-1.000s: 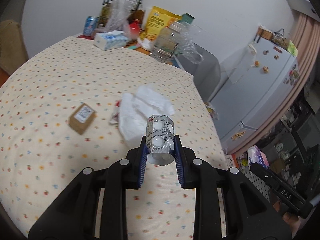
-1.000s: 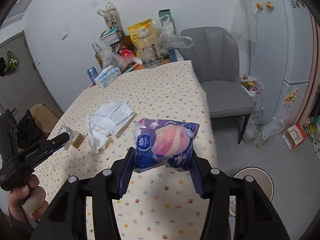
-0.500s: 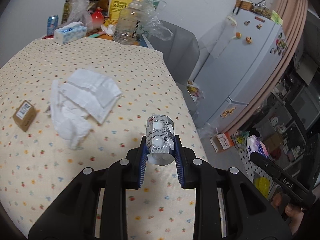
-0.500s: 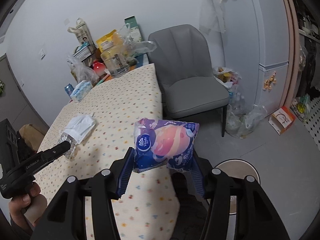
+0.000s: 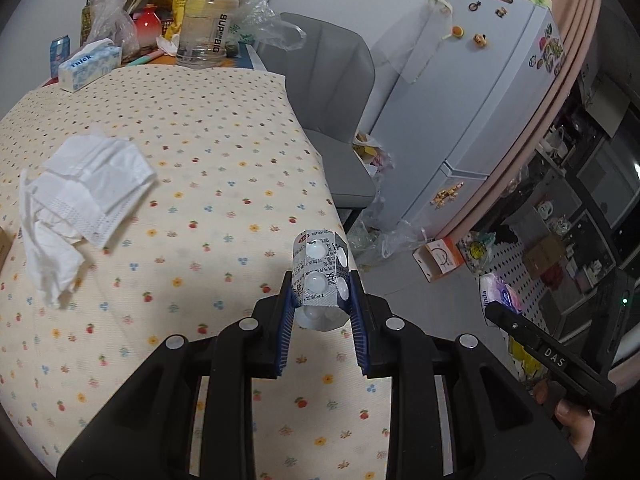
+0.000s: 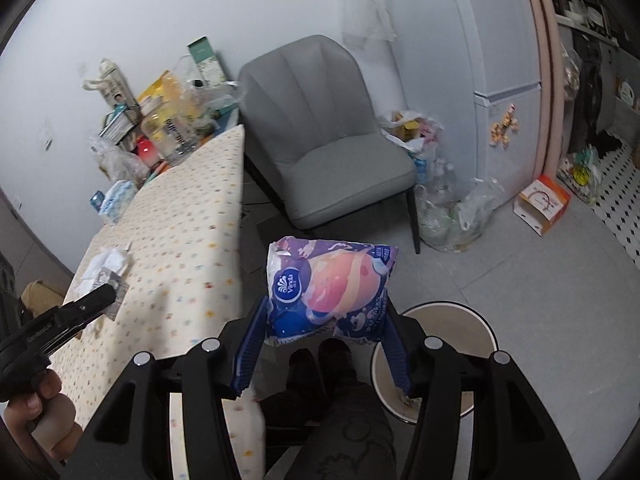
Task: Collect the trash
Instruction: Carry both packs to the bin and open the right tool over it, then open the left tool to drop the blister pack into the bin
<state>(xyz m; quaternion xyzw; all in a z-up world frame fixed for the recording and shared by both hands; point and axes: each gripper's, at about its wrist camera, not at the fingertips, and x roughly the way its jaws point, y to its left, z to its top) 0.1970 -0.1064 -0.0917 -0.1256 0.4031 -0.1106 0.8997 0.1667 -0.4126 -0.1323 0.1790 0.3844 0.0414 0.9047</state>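
Observation:
My left gripper (image 5: 321,300) is shut on a silver pill blister pack (image 5: 320,276) and holds it above the table's right edge. My right gripper (image 6: 326,320) is shut on a purple Vinda tissue wrapper (image 6: 332,288), held over the floor beside the table. A round bin (image 6: 476,320) with a dark rim stands on the floor just right of and below the right gripper. Crumpled white tissues (image 5: 80,196) lie on the dotted tablecloth (image 5: 200,140); they also show in the right wrist view (image 6: 106,266). The right gripper shows in the left wrist view (image 5: 516,320).
A grey chair (image 6: 320,132) stands by the table's far corner. Bottles, bags and a tissue box (image 5: 90,65) crowd the table's far end. A fridge (image 5: 480,92), plastic bags (image 6: 452,208) and a small cardboard box (image 6: 542,204) are on the right. The person's feet (image 6: 320,364) are below.
Both grippers have swung to the right, away from the table's middle. The right gripper with the wrapper has left the tabletop and now hangs over the floor next to the bin.

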